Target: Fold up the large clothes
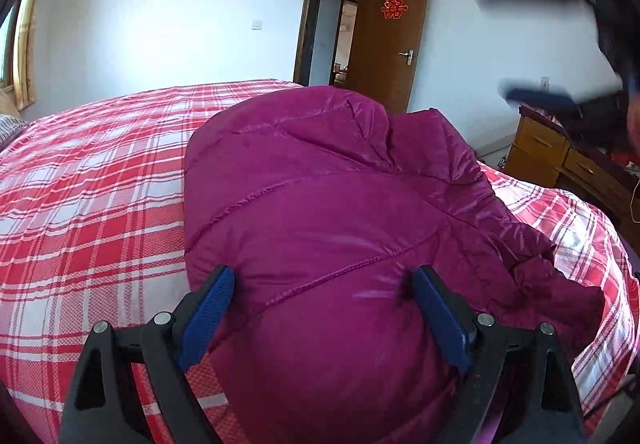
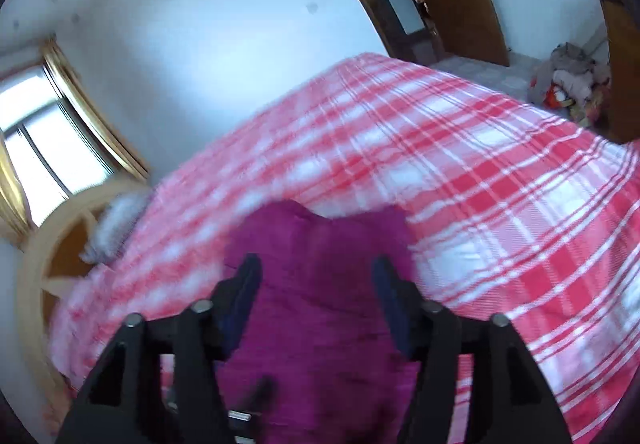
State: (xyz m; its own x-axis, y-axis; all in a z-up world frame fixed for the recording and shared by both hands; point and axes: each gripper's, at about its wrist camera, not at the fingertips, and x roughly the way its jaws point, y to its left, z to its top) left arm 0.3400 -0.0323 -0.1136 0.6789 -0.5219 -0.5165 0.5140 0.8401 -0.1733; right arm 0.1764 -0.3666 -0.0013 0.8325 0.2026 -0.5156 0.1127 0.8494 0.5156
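Observation:
A magenta quilted down jacket (image 1: pixel 320 204) lies bunched on a bed with a red and white plaid sheet (image 1: pixel 92 184). My left gripper (image 1: pixel 322 284) is open, its blue pads pressed against the jacket's near end on both sides. In the left wrist view my right gripper (image 1: pixel 560 44) shows as a dark blur high at the upper right. In the blurred right wrist view the right gripper (image 2: pixel 318 276) is open above the jacket (image 2: pixel 320 324), which lies between and below the fingers on the plaid sheet (image 2: pixel 500 204).
An open brown door (image 1: pixel 388 44) stands behind the bed. A wooden drawer cabinet (image 1: pixel 560 156) is at the right. A wooden headboard (image 2: pixel 48 264) and a window (image 2: pixel 48 152) are at the left. A pile of things (image 2: pixel 568 80) lies on the floor.

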